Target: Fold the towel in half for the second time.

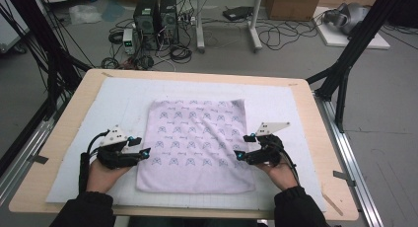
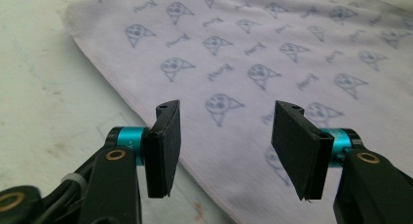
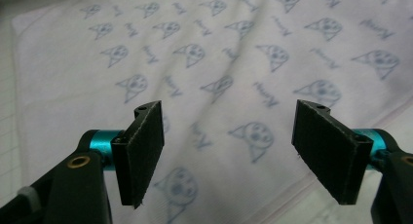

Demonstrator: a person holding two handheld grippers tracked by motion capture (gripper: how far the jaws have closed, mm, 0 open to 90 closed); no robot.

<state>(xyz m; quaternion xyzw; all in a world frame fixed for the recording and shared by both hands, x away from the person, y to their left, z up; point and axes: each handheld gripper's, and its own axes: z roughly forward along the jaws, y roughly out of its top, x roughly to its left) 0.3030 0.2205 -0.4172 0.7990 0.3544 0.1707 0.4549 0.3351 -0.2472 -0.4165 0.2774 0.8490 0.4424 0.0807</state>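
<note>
Pale lilac cat-print cloth flat on counter, unfolded. Left gripper and right gripper fingers wide, empty, over opposite side edges. Grasp and fold pending.

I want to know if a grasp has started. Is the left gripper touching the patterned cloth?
Apart. In the left gripper view, the left gripper has open jaws hovering above the patterned cloth, whose edge passes underneath with nothing pinched between the pads.

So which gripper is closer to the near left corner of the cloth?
Left. The left gripper hangs at the cloth's left edge above that corner; the right gripper is at the opposite edge.
</note>
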